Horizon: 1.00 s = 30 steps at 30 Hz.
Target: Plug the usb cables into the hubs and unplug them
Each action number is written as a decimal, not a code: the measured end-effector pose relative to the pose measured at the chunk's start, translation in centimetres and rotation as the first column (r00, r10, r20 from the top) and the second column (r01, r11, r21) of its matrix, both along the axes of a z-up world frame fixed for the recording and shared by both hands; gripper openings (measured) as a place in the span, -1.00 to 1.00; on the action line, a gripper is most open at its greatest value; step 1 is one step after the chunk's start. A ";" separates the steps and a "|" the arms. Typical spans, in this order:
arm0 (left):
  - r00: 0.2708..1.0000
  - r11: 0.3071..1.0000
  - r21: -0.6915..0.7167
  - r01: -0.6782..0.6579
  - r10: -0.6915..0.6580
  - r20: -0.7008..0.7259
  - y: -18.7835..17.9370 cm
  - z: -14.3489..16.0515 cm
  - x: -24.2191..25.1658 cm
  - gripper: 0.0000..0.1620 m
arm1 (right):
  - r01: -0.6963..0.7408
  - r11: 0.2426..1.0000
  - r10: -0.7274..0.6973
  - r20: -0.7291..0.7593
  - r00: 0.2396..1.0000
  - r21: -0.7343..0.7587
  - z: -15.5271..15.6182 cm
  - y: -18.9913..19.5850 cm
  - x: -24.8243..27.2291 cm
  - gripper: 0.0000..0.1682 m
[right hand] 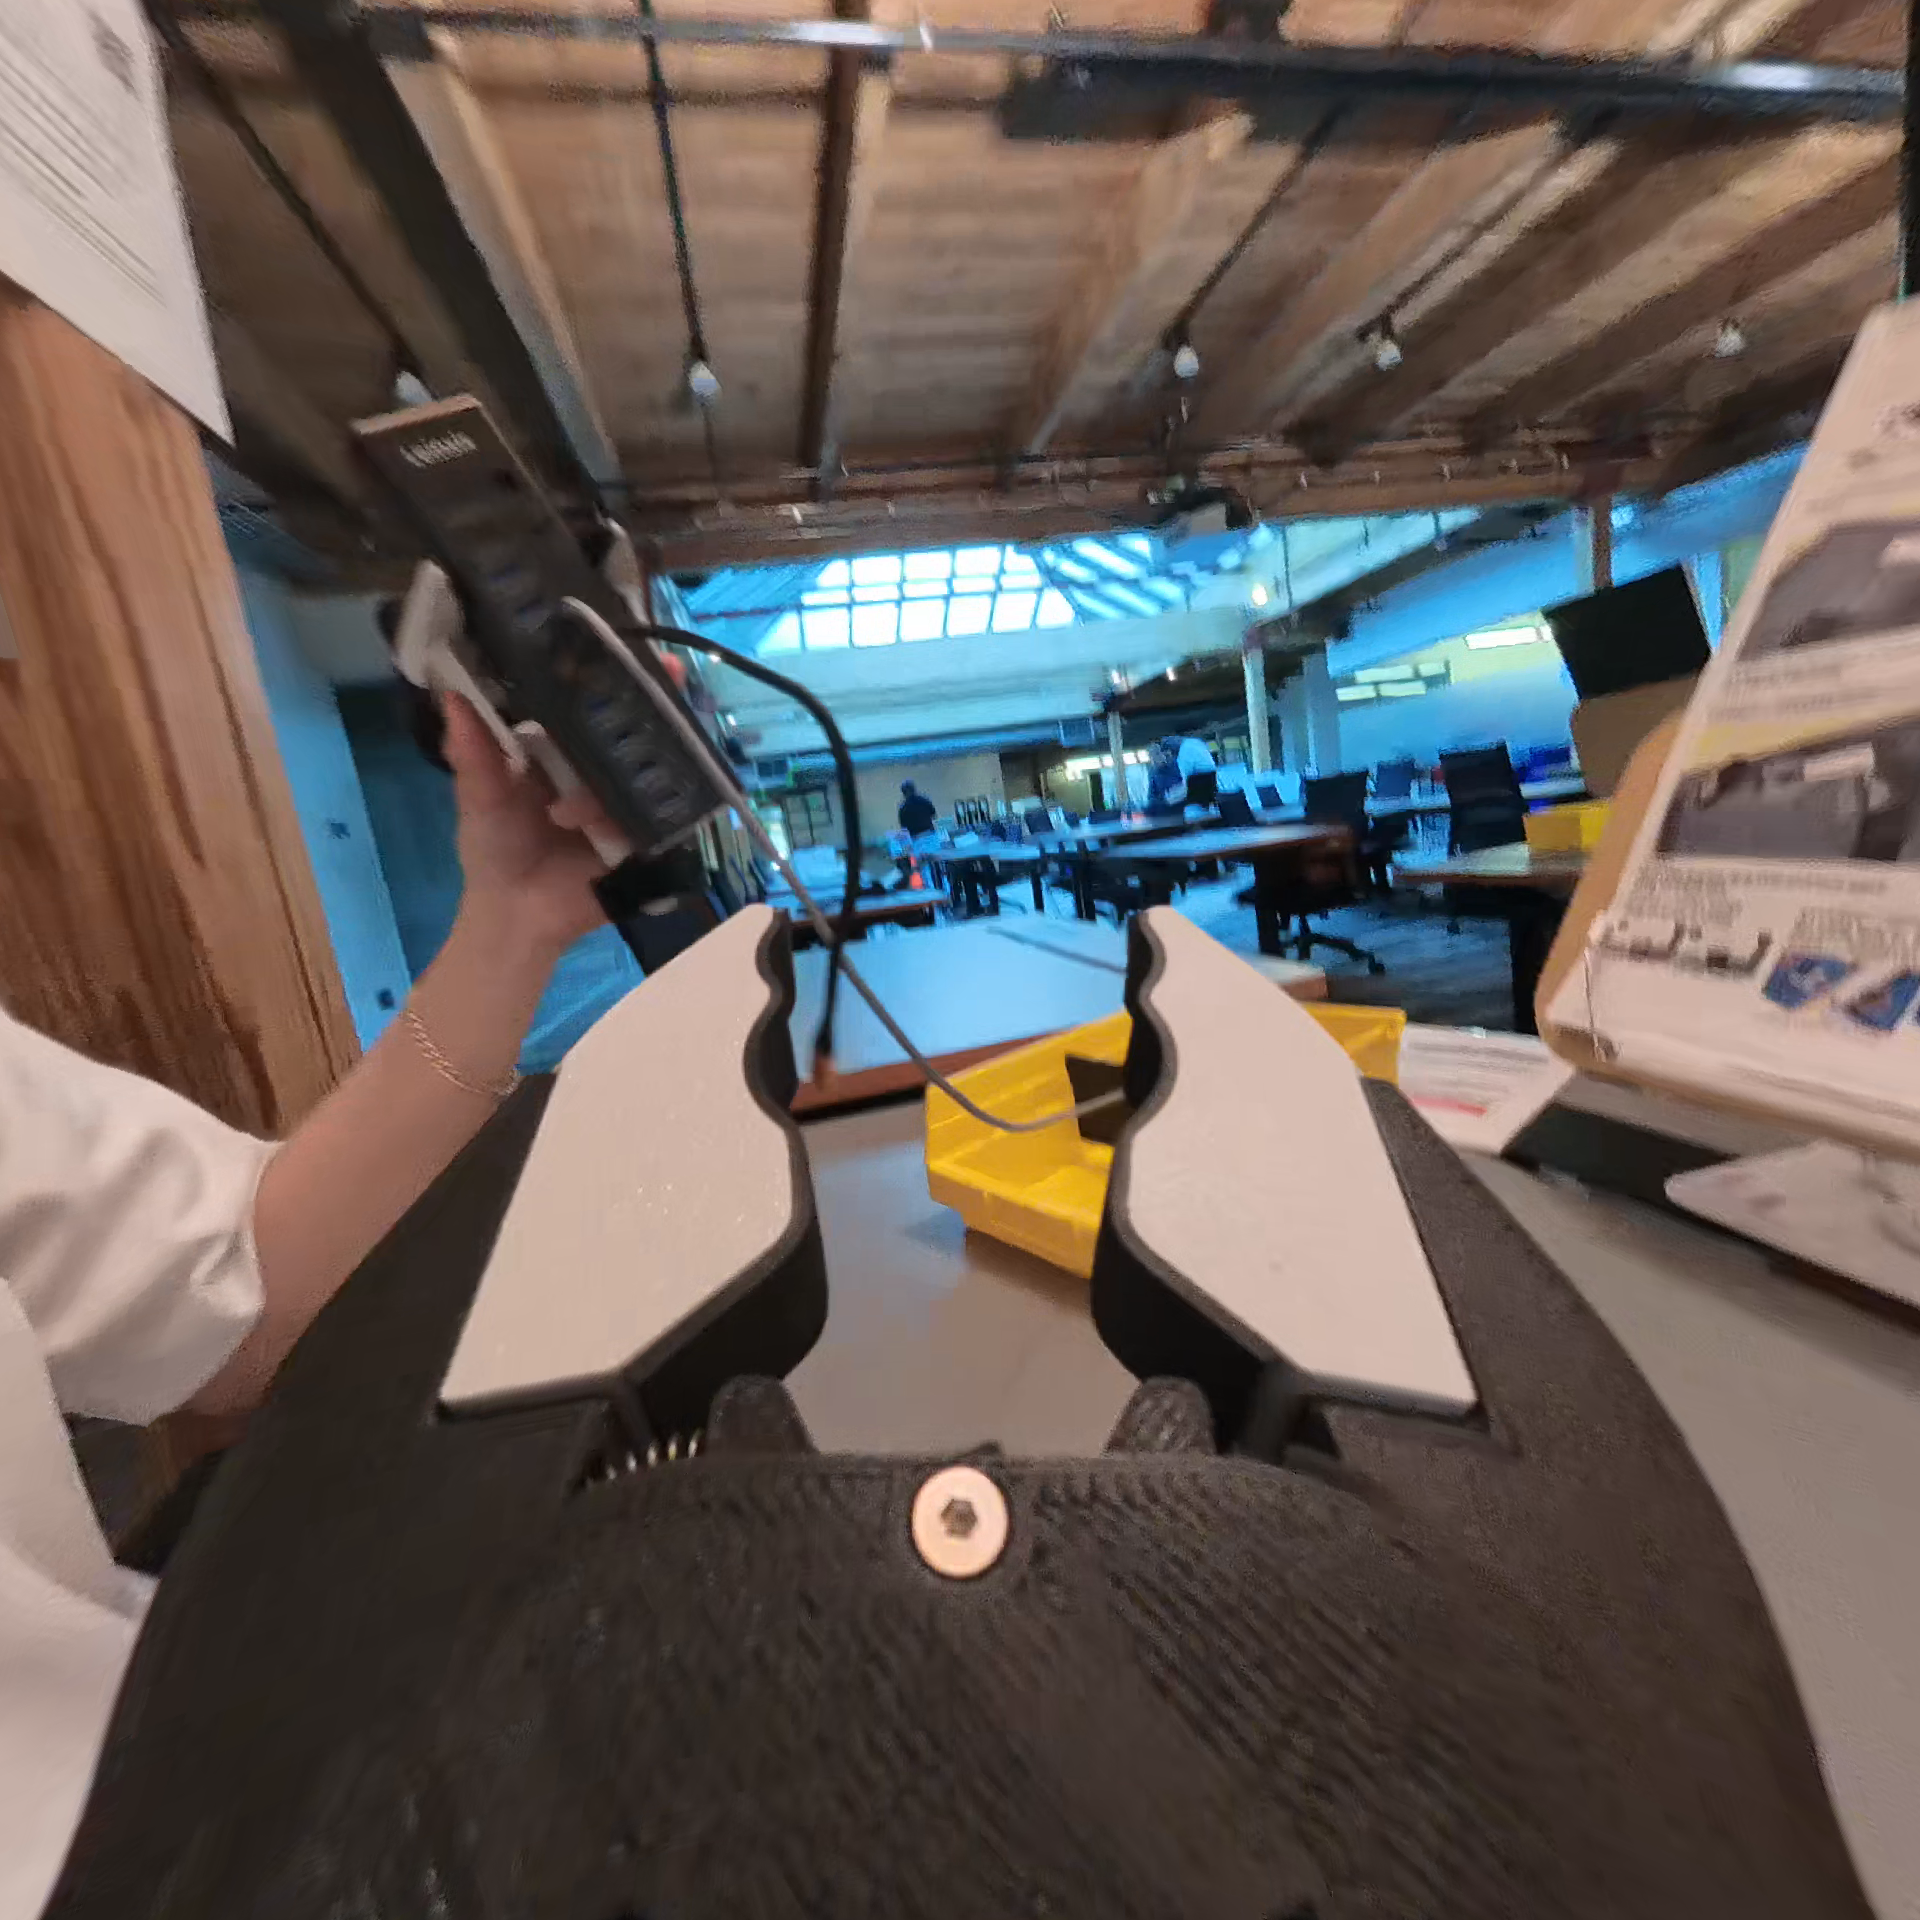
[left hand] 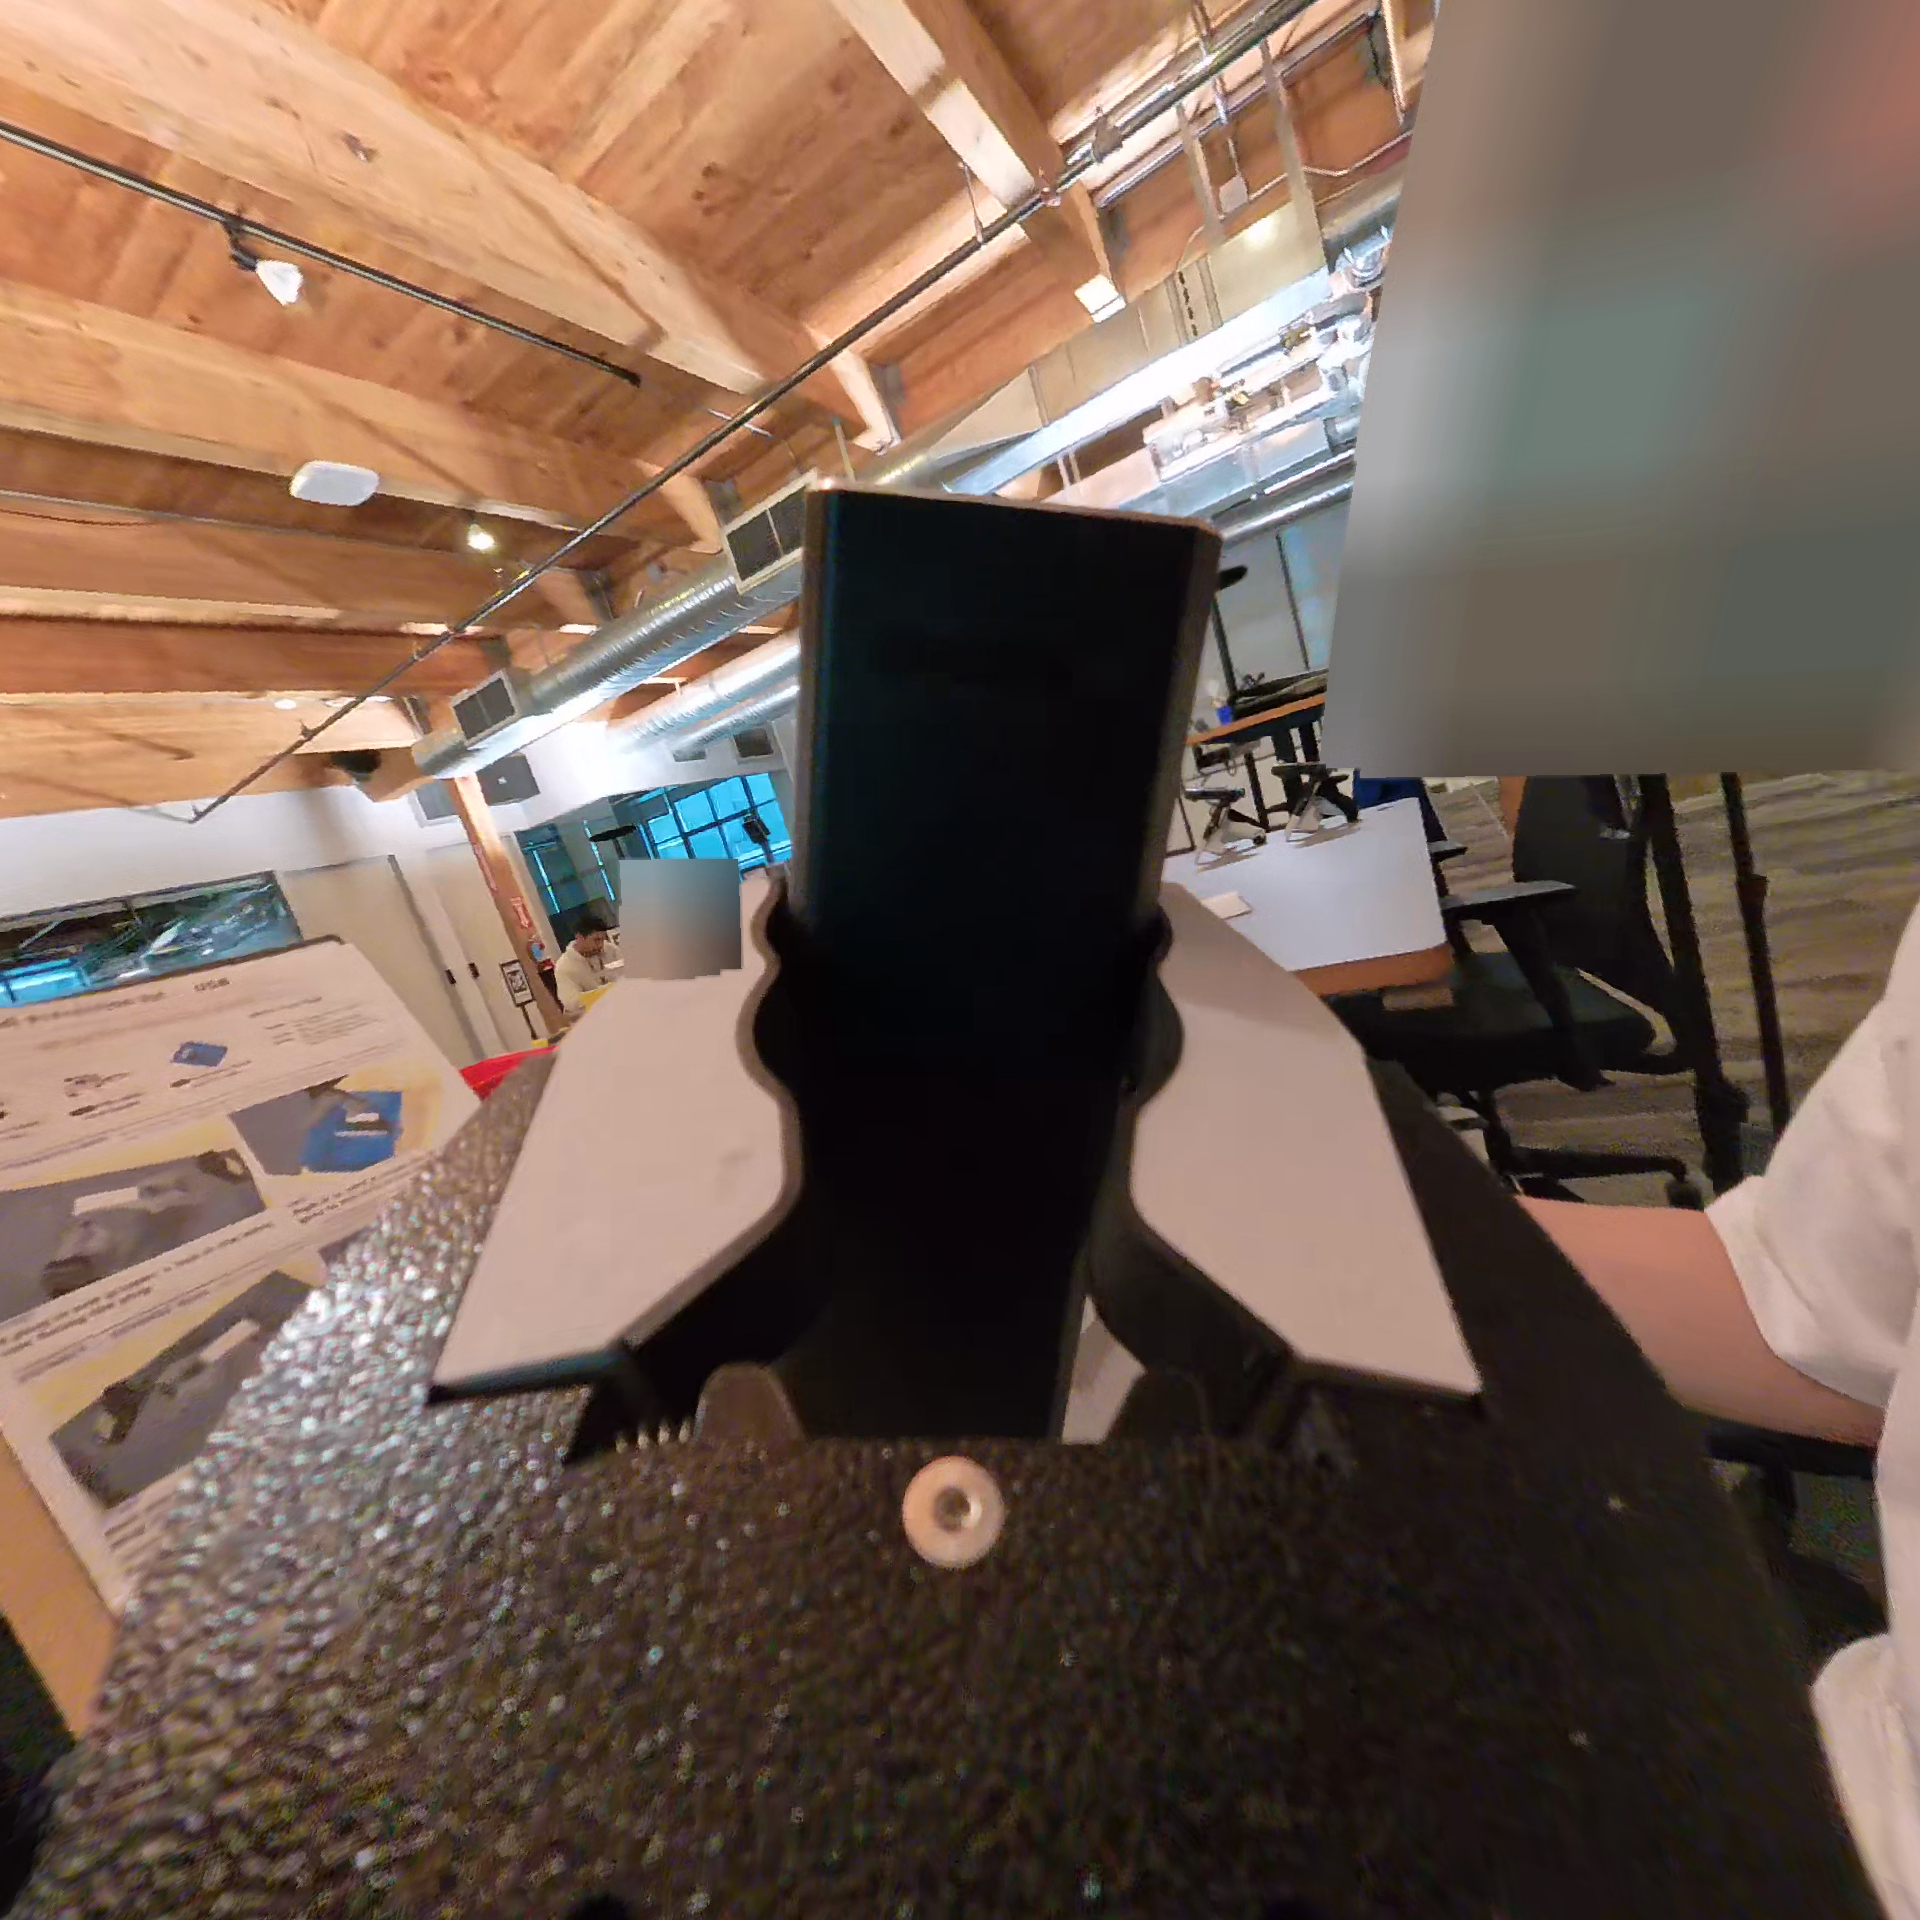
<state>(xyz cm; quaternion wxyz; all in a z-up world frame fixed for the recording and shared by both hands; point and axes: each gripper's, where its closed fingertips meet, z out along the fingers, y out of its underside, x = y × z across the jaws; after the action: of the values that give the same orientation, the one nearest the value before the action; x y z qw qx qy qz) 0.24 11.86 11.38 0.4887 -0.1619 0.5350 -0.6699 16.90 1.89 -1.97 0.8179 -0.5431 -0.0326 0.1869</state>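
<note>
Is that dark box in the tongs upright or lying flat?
Upright, slightly tilted. The dark box stands on end, clamped between the left tongs, pointing towards the ceiling.

hub [left hand: 997, 935]: smooth dark metal | claw [right hand: 961, 1023]: grainy black plastic | bin [right hand: 1023, 1153]: glossy yellow plastic

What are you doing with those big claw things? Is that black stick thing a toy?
A person holds a gripper in each hand. The left gripper has its jaws shut on a long black USB hub, lifted up in the air. Cables hang from the hub toward a yellow bin on the table. The right gripper is open and holds nothing.
</note>
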 end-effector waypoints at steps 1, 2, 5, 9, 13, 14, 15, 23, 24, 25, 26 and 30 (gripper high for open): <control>1.000 1.000 -0.029 -0.005 0.005 -0.007 0.4 -0.3 -0.3 -0.25 | 0.009 0.999 -0.008 0.030 1.000 -0.049 -1.2 1.0 -0.3 -0.22; 1.000 0.998 -0.056 -0.009 0.009 -0.011 0.8 -0.6 -0.5 -0.25 | 0.029 0.993 -0.019 0.093 0.995 -0.112 -2.9 2.3 -0.8 -0.20; 1.000 0.994 -0.105 0.025 -0.026 -0.004 1.1 -1.6 -1.4 -0.21 | 0.072 0.941 0.006 0.228 0.974 -0.332 -9.1 7.0 -2.7 -0.08; 0.980 0.966 -0.161 0.201 -0.198 0.031 0.1 -1.7 -3.2 -0.22 | -0.359 0.805 0.193 -0.365 0.911 -0.472 -12.8 12.8 -6.3 0.00; 0.976 0.965 -0.145 0.217 -0.217 0.012 -0.5 -2.0 -3.3 -0.25 | -0.558 0.705 0.217 -0.616 0.758 -0.437 -14.2 17.2 -9.0 -0.05; 0.976 0.967 -0.134 0.218 -0.218 0.010 -0.7 -2.1 -3.5 -0.26 | -0.595 0.693 0.221 -0.665 0.713 -0.407 -14.0 18.0 -9.5 -0.02; 0.975 0.968 -0.121 0.220 -0.221 0.008 -0.8 -2.1 -3.6 -0.22 | -0.651 0.681 0.250 -0.729 0.637 -0.335 -13.1 18.5 -10.1 -0.02; 0.973 0.969 -0.086 0.230 -0.231 0.002 -1.4 -2.1 -3.5 -0.26 | -0.776 0.630 0.339 -0.910 0.239 0.031 -10.2 20.5 -10.5 -0.26; 0.971 0.967 -0.088 0.239 -0.240 0.003 -1.5 -2.1 -3.5 -0.26 | -0.772 0.636 0.326 -0.910 0.258 0.009 -10.5 20.8 -10.6 -0.26; 0.967 0.963 -0.086 0.255 -0.255 0.005 -1.8 -2.2 -3.5 -0.26 | -0.780 0.626 0.319 -0.910 0.264 -0.007 -10.6 21.1 -11.0 -0.25; 0.964 0.960 -0.083 0.267 -0.267 0.006 -2.0 -2.3 -3.5 -0.26 | -0.792 0.611 0.320 -0.912 0.255 -0.007 -10.7 21.3 -11.3 -0.26; 0.967 0.963 -0.094 0.252 -0.254 -0.010 -2.0 -2.7 -2.8 -0.26 | -0.802 0.594 0.404 -0.885 0.231 0.062 -9.2 21.4 -11.4 -0.92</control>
<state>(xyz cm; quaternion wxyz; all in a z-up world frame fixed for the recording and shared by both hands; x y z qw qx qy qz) -2.55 9.81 8.65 0.3853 -0.1220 0.5253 -0.7488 5.54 23.25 -11.20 0.4454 -0.4803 0.1865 0.7322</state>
